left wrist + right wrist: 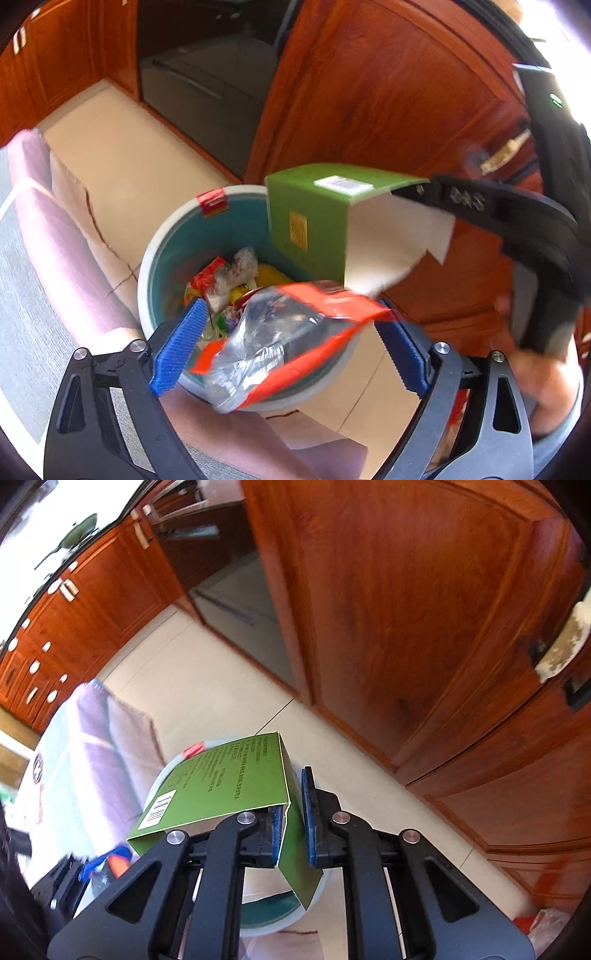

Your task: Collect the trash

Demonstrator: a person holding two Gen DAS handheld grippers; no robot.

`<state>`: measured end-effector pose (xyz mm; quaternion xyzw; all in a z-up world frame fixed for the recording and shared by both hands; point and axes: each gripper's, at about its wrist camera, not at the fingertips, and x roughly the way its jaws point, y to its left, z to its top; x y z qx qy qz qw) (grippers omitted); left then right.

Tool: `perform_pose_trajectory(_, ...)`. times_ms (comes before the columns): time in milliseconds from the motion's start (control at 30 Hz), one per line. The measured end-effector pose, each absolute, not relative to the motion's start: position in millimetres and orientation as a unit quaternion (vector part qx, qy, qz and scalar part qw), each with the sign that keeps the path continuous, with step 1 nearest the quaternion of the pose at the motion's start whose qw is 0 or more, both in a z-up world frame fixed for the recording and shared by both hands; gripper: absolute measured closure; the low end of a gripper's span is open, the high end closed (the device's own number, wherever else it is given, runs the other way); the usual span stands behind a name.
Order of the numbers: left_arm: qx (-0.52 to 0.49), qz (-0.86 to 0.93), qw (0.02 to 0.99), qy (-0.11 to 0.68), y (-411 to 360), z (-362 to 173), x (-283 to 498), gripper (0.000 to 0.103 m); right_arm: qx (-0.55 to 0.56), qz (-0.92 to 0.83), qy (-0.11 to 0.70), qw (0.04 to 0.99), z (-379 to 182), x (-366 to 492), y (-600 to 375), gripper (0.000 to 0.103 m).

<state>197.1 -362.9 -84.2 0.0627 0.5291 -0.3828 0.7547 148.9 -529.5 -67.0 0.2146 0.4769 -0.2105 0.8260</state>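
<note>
While one green box [225,786] hangs — one wrapper [280,332], one bin [166,236].

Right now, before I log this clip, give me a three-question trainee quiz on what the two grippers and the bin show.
1. True or false: the right gripper is clamped on a wall of the green carton.
2. What lies between the left gripper's spread jaws? A) a glass bottle B) a clear and red plastic wrapper C) nothing
3. Fill in: the teal bin already holds ____.

Key: 1 true; 2 B; 3 trash such as wrappers.
</note>
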Motion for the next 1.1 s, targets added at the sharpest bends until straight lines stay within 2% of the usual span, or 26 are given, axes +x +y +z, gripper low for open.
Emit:
perform_pose_trajectory(367, 0.068, -0.363, 0.758, 0.537, -355.3, -92.0, 201.1, 0.009, 0.23, -0.176, 0.492, 0.821, -72.4, 152.9, -531.4, 0.093)
perform_pose_trajectory(433, 0.068, -0.359, 0.76, 0.538, -349.3, -92.1, 200.3, 0.009, 0.234, -0.153, 0.502, 0.819, -75.8, 156.5, -525.5, 0.089)
perform_pose_trajectory(500, 0.066, -0.353, 0.76, 0.541, -344.5, -94.3, 200.9, 0.009, 0.231, -0.135, 0.515, 0.814, -80.1, 161.2, -517.6, 0.067)
perform_pose_trajectory(533, 0.065, -0.35, 0.76, 0.544, -342.8, -95.1, 201.6, 0.009, 0.228, -0.132, 0.517, 0.815, -80.1, 162.4, -513.7, 0.041)
perform_pose_trajectory(567, 0.065, -0.348, 0.759, 0.547, -341.2, -95.6, 202.2, 0.009, 0.224, -0.129, 0.515, 0.817, -79.7, 161.9, -510.3, 0.034)
perform_pose_trajectory(1000, 0.08, -0.304, 0.781, 0.54, -332.5, -93.6, 198.7, 0.008, 0.218, -0.109, 0.544, 0.803, -83.9, 154.4, -483.7, 0.026)
perform_pose_trajectory(1100, 0.053, -0.313, 0.771, 0.552, -325.4, -95.2, 199.6, 0.008, 0.218, -0.107, 0.546, 0.802, -81.5, 149.1, -479.6, 0.026)
